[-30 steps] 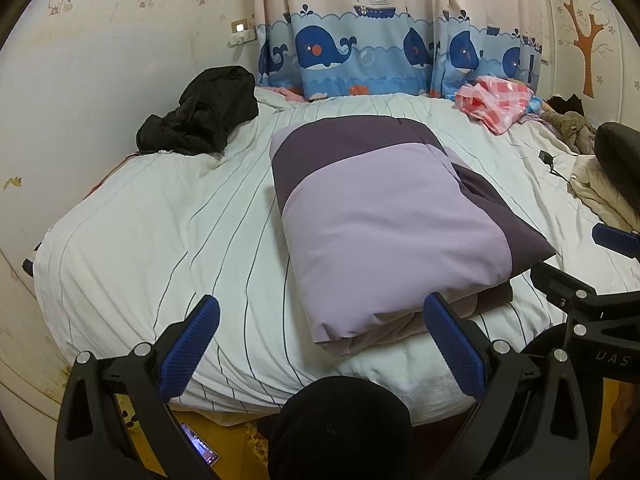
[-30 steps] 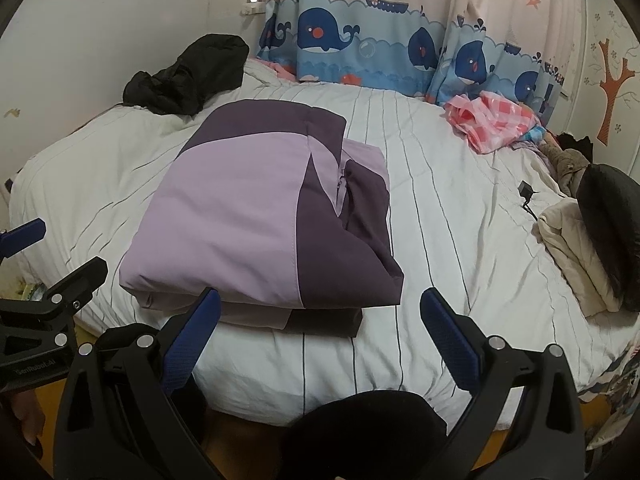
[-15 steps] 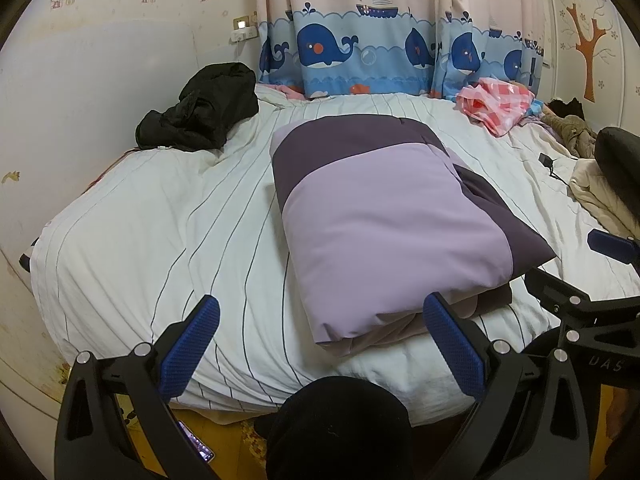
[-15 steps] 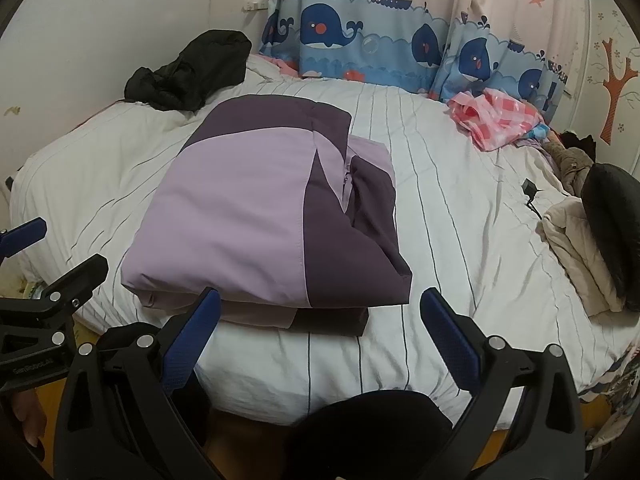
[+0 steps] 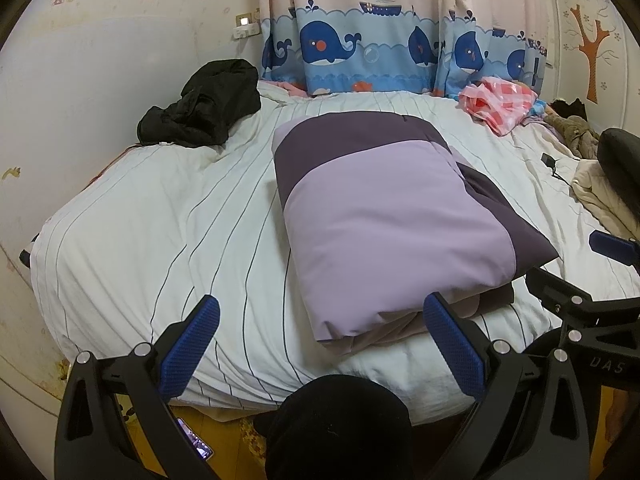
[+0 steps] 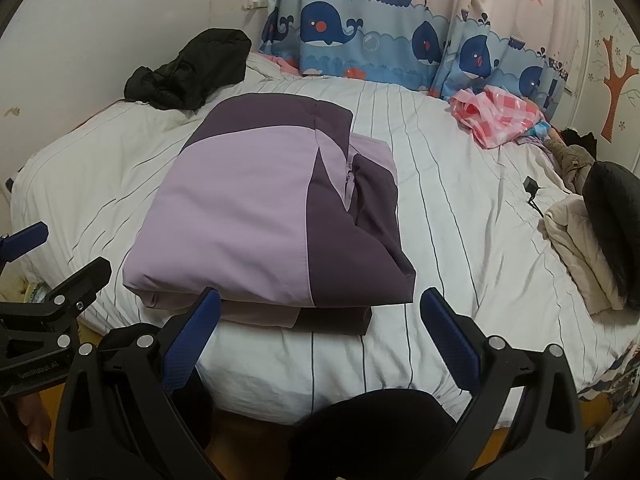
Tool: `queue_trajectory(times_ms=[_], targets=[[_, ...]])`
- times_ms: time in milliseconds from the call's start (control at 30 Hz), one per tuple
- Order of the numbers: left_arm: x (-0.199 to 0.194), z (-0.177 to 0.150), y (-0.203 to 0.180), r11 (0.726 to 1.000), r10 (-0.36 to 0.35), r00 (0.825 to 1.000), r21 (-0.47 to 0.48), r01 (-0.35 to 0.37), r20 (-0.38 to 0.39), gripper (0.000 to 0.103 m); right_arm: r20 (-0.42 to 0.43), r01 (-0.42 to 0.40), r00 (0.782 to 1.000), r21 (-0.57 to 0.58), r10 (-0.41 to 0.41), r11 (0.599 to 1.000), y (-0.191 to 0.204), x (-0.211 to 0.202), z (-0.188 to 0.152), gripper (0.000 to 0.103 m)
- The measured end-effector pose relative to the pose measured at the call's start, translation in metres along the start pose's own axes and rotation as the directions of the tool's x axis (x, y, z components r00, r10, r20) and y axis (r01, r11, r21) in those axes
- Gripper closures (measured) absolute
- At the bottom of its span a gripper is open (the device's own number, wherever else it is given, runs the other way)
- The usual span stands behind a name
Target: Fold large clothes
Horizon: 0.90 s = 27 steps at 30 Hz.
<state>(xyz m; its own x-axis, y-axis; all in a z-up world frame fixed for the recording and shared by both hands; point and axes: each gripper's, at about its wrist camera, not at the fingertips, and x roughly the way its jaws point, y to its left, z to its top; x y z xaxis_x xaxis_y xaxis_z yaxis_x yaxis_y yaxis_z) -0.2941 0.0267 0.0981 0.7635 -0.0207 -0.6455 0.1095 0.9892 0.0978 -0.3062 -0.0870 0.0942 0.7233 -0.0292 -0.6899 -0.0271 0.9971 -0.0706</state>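
A lilac and dark purple jacket [image 5: 392, 216] lies folded into a neat rectangle on the white striped bed [image 5: 160, 216]; it also shows in the right wrist view [image 6: 260, 216]. My left gripper [image 5: 320, 344] is open and empty, held off the bed's near edge, in front of the jacket's near left corner. My right gripper [image 6: 320, 336] is open and empty, off the near edge in front of the jacket's near right corner. Each gripper shows at the side of the other's view.
A crumpled black garment [image 5: 204, 108] lies at the bed's far left. A pink checked cloth [image 5: 500, 100] lies far right by the whale curtain [image 5: 380, 52]. A beige folded garment and a black cushion [image 6: 612, 216] sit at the right. A charger [image 6: 532, 188] lies on the sheet.
Both grippers have drifted slightly, so the bed and jacket shift a little in view. The jacket has not moved and both grippers stay open.
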Motion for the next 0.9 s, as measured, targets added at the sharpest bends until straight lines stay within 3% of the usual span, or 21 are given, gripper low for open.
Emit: queue_trajectory(times_ms=[900], targets=[[0.0083, -0.0055, 0.0034, 0.998, 0.03, 0.998, -0.052, -0.033, -0.06, 0.005, -0.016, -0.012, 1.0, 0.011, 0.012, 1.0, 0.001, 0.0057, -0.001, 0.007]])
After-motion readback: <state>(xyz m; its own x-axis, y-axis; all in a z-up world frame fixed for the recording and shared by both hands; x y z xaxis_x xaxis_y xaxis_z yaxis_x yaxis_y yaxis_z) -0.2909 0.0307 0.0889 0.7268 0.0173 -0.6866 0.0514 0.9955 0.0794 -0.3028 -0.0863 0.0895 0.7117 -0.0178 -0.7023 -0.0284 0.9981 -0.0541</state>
